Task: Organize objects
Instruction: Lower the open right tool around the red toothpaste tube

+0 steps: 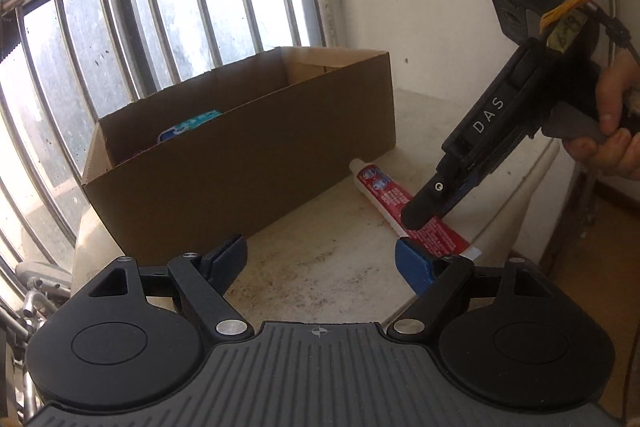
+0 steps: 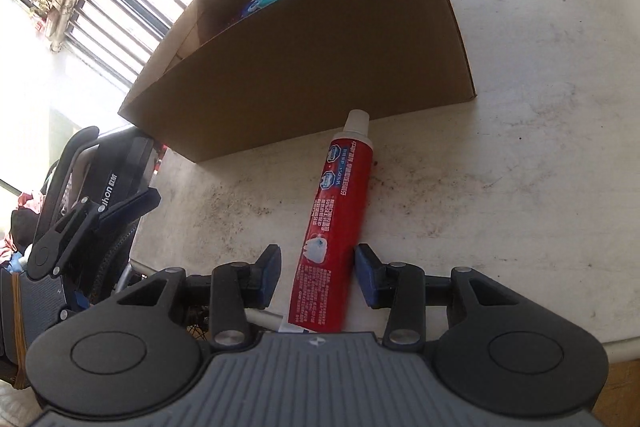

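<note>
Both right gripper point(image 2: 316, 273) fingers point(image 2: 270, 273) flank the toothpaste tube point(image 2: 334, 223), not touching

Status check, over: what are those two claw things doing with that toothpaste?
Right gripper jaws open astride toothpaste tube, no grip. Left gripper open, empty. Tube flat on table, cap touching cardboard box. Path clear.

Daylight floods through the barred window point(image 1: 120, 39), blowing out its panes; the box point(image 2: 304, 67) front sits shadowed; fisheye bends edges; focus sharp.
</note>
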A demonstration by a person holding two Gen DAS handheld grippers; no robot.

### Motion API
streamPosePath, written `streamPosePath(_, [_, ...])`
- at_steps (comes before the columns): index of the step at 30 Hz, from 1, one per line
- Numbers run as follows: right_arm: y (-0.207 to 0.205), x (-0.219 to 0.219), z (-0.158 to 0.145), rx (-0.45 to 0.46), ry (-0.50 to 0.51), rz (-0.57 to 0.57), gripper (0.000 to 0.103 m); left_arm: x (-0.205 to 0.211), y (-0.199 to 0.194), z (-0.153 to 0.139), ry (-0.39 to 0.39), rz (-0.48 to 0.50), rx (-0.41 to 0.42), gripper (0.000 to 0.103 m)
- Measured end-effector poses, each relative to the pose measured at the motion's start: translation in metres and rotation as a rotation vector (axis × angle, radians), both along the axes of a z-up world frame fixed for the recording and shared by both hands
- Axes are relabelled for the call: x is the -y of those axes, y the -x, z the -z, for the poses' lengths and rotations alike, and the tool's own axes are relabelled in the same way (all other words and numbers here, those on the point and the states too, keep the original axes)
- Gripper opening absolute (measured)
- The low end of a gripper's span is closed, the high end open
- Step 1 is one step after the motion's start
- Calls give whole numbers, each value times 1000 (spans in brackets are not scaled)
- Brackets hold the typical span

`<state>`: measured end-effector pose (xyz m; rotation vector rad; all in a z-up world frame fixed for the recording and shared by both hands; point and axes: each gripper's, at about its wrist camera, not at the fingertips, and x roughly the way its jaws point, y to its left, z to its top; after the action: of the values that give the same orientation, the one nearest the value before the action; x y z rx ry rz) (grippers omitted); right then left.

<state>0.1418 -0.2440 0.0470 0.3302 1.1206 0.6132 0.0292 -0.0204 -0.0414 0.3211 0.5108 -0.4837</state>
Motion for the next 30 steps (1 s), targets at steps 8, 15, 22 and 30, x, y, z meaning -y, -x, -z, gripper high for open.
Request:
streamPosePath(8, [-5, -35, 1, 27, -11, -52, 44, -14, 0, 11, 48, 5, -72, 75])
streamPosePath(15, [-9, -32, -1, 43, 14, -74, 45, -2, -6, 7, 15, 150, -35, 75])
streamPosePath(22, [3, 7, -13, 95, 16, -52, 45, 21, -47, 10, 28, 279, -132, 75])
streamPosePath(30, [-8, 34, -34, 230, 1, 20, 52, 60, -78, 15, -143, 429, -140, 56])
